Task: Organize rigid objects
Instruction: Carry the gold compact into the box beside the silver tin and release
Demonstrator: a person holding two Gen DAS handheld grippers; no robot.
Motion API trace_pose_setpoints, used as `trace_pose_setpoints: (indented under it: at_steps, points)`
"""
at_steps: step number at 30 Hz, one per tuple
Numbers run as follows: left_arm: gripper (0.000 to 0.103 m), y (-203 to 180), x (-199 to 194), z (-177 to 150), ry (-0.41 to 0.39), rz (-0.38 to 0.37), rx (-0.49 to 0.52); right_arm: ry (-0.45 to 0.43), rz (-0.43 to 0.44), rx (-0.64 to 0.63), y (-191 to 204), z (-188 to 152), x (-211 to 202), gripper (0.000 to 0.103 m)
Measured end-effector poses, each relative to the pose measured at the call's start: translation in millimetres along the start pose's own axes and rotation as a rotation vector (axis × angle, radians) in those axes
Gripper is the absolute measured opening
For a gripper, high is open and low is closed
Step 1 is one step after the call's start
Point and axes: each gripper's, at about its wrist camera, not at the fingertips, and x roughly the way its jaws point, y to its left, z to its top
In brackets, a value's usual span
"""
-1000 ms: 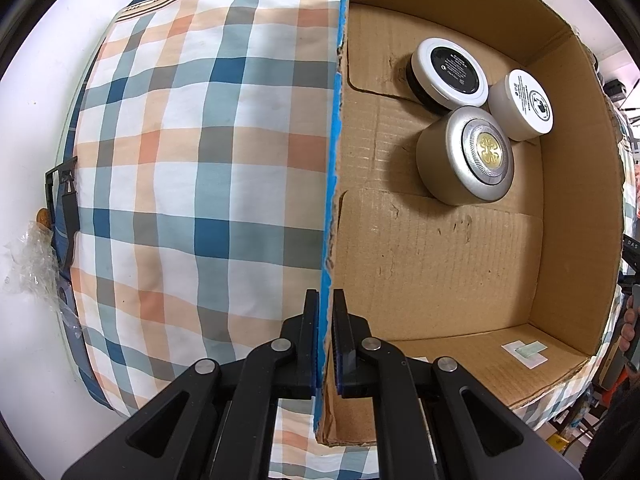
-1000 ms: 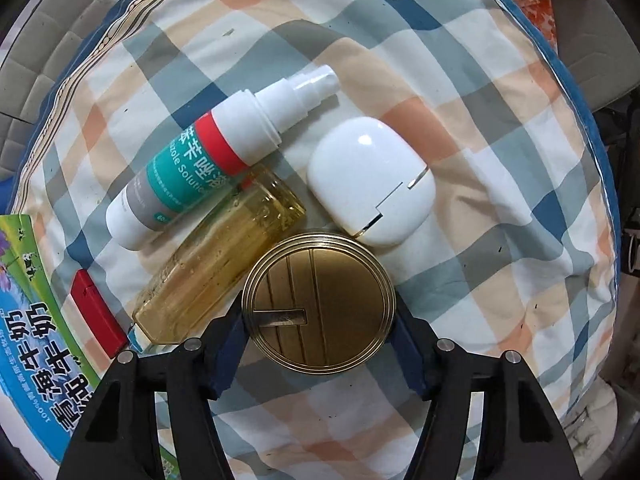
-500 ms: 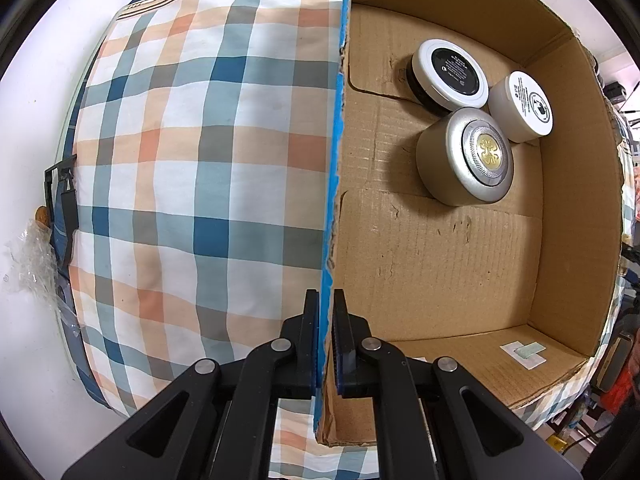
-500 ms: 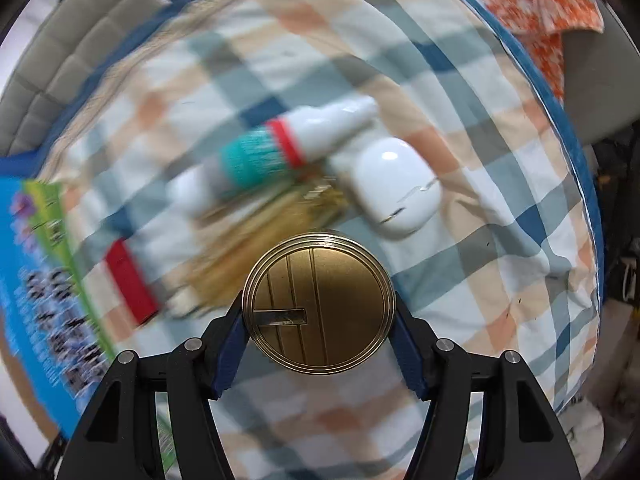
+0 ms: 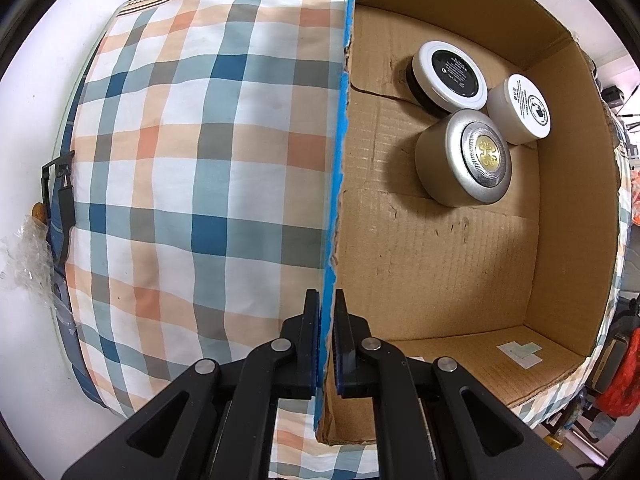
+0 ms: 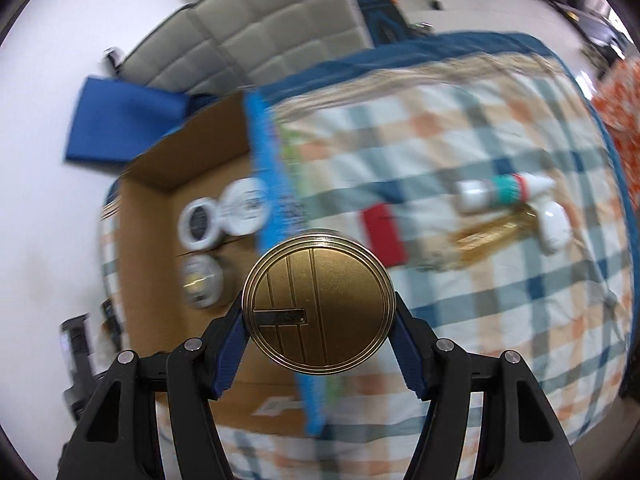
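Observation:
My right gripper is shut on a round gold jar, held high above the checked bed cover. Below it lies an open cardboard box holding three round jars: a silver one, a black-lidded one and a white one. My left gripper is shut on the box's blue-edged wall, pointing straight down. On the cover to the right lie a spray bottle, an amber bottle and a white case.
The checked cover spreads left of the box. A red item lies beside the box's outer wall. A grey padded headboard and a blue bag stand beyond the bed. White floor surrounds it.
My right gripper has risen and swung left with the gold jar, away from the bottles and white case, so the box now lies under it. The left gripper has not moved.

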Motion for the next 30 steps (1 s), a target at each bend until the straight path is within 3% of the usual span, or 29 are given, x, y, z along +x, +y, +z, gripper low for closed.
trace_pose_setpoints:
  at_steps: [5, 11, 30]
  points:
    - [0.004, 0.5, 1.8, -1.3, -0.001, -0.005, 0.000, 0.016, 0.035, -0.089, 56.0, -5.4, -3.3, 0.068]
    - [0.004, -1.0, 3.1, -2.6, -0.003, -0.002, 0.006, 0.034, 0.026, -0.143, 87.2, -8.3, 12.8, 0.068]
    - [0.004, -2.5, 4.1, -3.2, -0.002, -0.004, 0.007, 0.128, -0.113, -0.144, 110.9, -2.4, 109.4, 0.068]
